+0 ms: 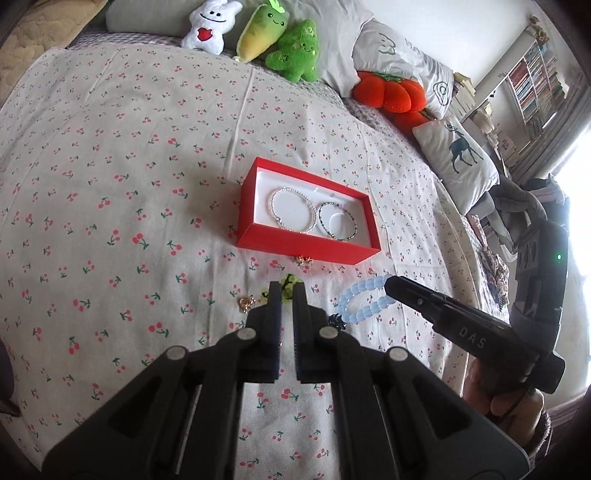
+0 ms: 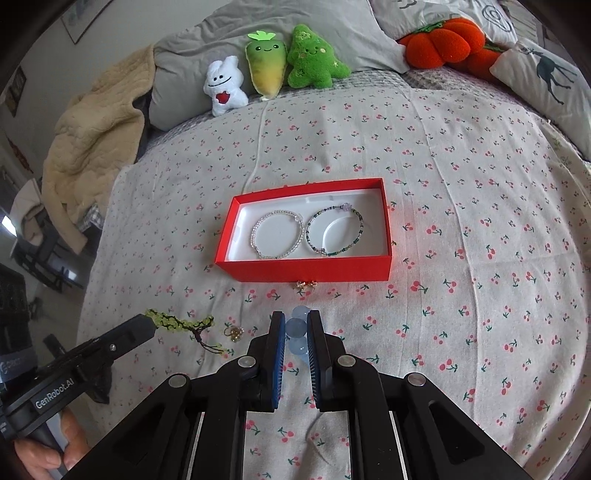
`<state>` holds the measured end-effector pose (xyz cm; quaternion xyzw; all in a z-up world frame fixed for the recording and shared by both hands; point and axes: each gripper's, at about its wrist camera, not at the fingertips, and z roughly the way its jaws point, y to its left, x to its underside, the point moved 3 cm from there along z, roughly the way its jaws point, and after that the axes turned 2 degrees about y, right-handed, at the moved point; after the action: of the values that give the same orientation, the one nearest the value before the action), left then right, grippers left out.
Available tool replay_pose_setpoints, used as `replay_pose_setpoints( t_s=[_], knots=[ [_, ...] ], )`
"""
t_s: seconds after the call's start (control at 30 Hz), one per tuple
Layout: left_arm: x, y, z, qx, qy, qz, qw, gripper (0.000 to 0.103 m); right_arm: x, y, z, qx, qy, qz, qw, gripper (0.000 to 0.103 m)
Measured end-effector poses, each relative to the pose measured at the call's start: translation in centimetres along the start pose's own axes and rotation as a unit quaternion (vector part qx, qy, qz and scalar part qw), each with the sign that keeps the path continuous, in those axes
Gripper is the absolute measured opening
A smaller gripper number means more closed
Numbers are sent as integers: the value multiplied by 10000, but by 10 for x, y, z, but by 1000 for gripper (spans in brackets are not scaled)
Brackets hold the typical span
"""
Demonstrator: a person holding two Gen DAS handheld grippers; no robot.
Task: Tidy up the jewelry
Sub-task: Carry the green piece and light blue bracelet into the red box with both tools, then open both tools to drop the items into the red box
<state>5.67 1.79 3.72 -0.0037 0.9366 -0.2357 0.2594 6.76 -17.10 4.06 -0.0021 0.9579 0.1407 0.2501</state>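
Observation:
A red box [image 1: 295,246] [image 2: 306,268] with a white lining lies on the bed and holds a clear bead bracelet [image 1: 291,209] [image 2: 277,235] and a dark green bead bracelet [image 1: 339,221] [image 2: 334,230]. My left gripper [image 1: 287,288] [image 2: 147,323] is shut on a green bead bracelet [image 1: 290,284] [image 2: 181,322] lying on the sheet. My right gripper [image 2: 296,325] [image 1: 388,282] is shut on a pale blue bead bracelet [image 1: 364,301] [image 2: 296,328]. A gold earring [image 1: 246,303] [image 2: 233,332] lies by the left gripper; another [image 1: 303,260] [image 2: 306,284] lies at the box's front wall.
The cherry-print sheet [image 1: 110,206] [image 2: 480,258] covers the bed. Plush toys [image 1: 258,33] [image 2: 280,62], an orange plush [image 1: 391,92] and pillows [image 1: 454,162] line the far edge. A small dark trinket [image 1: 338,321] lies near the left gripper. A beige blanket [image 2: 92,140] hangs at the left.

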Motion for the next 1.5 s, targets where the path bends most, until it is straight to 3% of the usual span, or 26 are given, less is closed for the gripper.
replay_pose_setpoints(
  t_s=[0.43,0.7,0.9,1.1,1.5],
  knots=[
    [-31,-29,5,-42,-252,370,9990,6,-29,-6,-19,-82,-383,122,9992,12],
    [-63,-38,41,272,-559,313,9976,6,-66,-10,-11,-213,-726,164,9970,12],
    [-72,-37,75,487,-530,147,9973,6,-86,-11,8,-360,-867,160,9955,12],
    [-73,-21,101,150,-381,104,9991,6,-91,-9,31,-721,-822,165,9939,12],
    [-67,-18,113,-428,-178,392,9982,7,-81,-44,58,-55,-553,320,9979,13]
  ],
)
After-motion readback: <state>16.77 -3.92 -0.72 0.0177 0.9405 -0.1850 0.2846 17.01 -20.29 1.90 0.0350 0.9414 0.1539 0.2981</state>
